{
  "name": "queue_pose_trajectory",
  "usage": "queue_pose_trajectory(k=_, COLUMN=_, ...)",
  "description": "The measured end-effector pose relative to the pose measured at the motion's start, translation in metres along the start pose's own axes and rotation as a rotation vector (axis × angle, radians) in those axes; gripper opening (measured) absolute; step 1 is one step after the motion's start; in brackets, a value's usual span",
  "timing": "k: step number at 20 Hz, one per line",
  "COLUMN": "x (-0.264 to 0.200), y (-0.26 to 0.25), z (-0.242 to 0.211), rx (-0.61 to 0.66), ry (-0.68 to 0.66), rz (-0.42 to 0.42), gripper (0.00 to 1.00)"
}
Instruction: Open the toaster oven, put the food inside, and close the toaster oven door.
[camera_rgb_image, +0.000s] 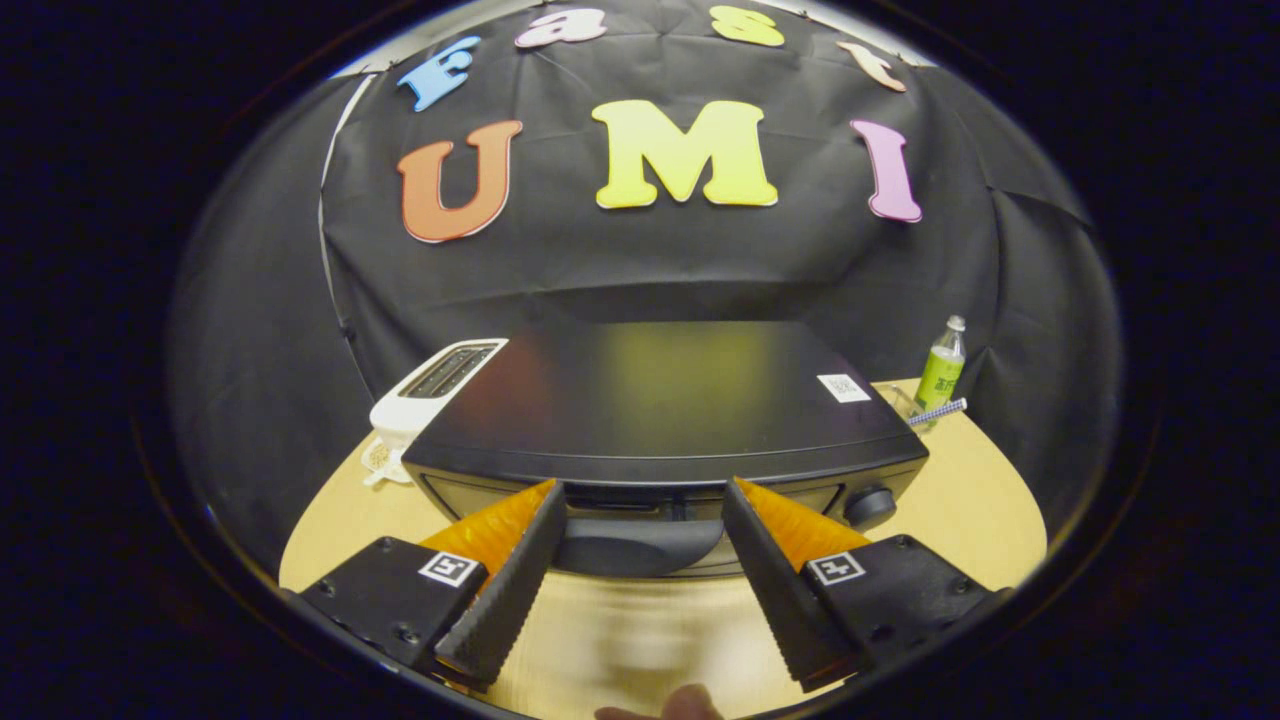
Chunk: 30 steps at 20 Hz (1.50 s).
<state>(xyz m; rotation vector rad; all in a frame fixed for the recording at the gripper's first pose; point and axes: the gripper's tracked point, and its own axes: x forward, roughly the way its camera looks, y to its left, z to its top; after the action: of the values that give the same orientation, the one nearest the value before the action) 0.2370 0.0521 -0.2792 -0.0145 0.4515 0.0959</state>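
A black toaster oven (660, 400) stands on the round wooden table, seen from above and in front. Its door is closed, with a dark curved handle (638, 545) along the top of the door. My gripper (640, 500) is open, its two fingers spread wide to either side of the handle, tips close to the oven's front edge. The handle lies between the fingers without either one touching it. A control knob (868, 505) sits at the oven's front right. A blurred pale patch on the table below the fingers may be the food, too smeared to tell.
A white slot toaster (432, 392) stands left of the oven. A green bottle (940, 372) and a striped stick (938, 411) sit at the right rear of the wooden table (980, 500). A fingertip (680, 706) shows below the gripper.
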Motion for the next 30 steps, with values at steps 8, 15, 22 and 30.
queue_pose_trajectory(k=8, x=-0.046, y=0.002, z=-0.058, rx=-0.028, ry=0.069, rz=0.024, gripper=1.00)
queue_pose_trajectory(k=15, x=-0.074, y=-0.022, z=-0.121, rx=-0.014, ry=0.213, rz=0.039, gripper=1.00)
queue_pose_trajectory(k=22, x=-0.052, y=-0.008, z=-0.030, rx=-0.091, ry=0.014, rz=0.056, gripper=1.00)
queue_pose_trajectory(k=30, x=0.001, y=0.006, z=0.007, rx=-0.049, ry=0.011, rz=0.012, gripper=1.00)
